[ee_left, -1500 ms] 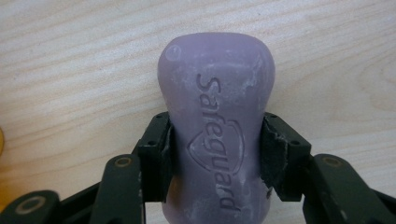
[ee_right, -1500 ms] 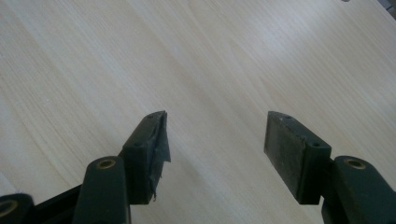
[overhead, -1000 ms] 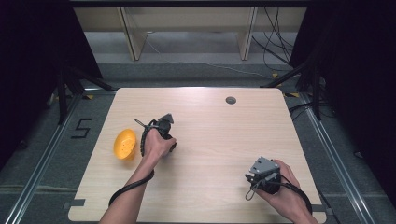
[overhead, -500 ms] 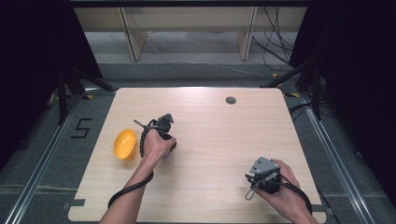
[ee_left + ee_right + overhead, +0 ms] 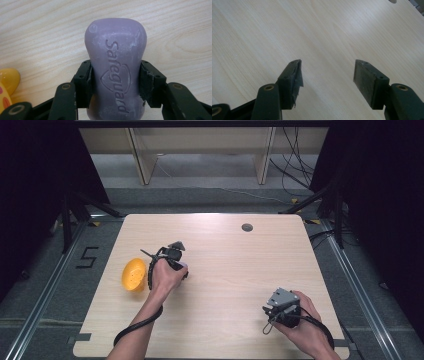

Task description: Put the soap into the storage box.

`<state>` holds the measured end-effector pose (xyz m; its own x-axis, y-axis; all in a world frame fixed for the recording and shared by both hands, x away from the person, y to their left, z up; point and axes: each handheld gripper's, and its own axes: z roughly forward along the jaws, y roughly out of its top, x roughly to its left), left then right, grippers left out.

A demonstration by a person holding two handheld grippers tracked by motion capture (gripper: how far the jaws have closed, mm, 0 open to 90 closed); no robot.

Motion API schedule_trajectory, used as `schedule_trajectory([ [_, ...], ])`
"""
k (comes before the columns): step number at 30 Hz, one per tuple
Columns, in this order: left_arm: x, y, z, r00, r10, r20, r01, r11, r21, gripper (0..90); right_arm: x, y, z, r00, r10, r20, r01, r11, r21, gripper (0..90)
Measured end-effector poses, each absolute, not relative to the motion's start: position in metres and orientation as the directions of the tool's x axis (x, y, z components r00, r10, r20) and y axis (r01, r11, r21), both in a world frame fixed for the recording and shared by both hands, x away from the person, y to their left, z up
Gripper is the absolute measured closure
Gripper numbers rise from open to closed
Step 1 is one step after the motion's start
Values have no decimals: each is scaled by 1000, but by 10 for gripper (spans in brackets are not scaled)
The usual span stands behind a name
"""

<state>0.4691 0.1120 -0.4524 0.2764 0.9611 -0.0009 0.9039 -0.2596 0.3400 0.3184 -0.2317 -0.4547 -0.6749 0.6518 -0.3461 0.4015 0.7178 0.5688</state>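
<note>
Jaws of our left gripper [image 5: 115,82] pinch a purple bar of soap [image 5: 115,70] at its waist, both pads pressed against its sides, the embossed face turned up toward the camera. We hold it low over the wooden surface [image 5: 240,270], left of middle, just beside a yellow dish [image 5: 133,274]. Our right gripper [image 5: 327,77] rests near the front right corner, its jaws spread with nothing between them.

Matt lilac soap bar [image 5: 115,72] with chalky scuffs, pale wood-grain table [image 5: 235,270], glossy yellow plastic dish [image 5: 133,274]
</note>
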Motion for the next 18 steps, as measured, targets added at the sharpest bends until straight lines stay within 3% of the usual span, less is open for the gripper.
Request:
schedule_trajectory([
  [18, 462, 116, -443, 305, 952, 15, 880, -288, 377, 491, 319, -232, -454, -672, 652, -350, 396, 716, 574, 401],
])
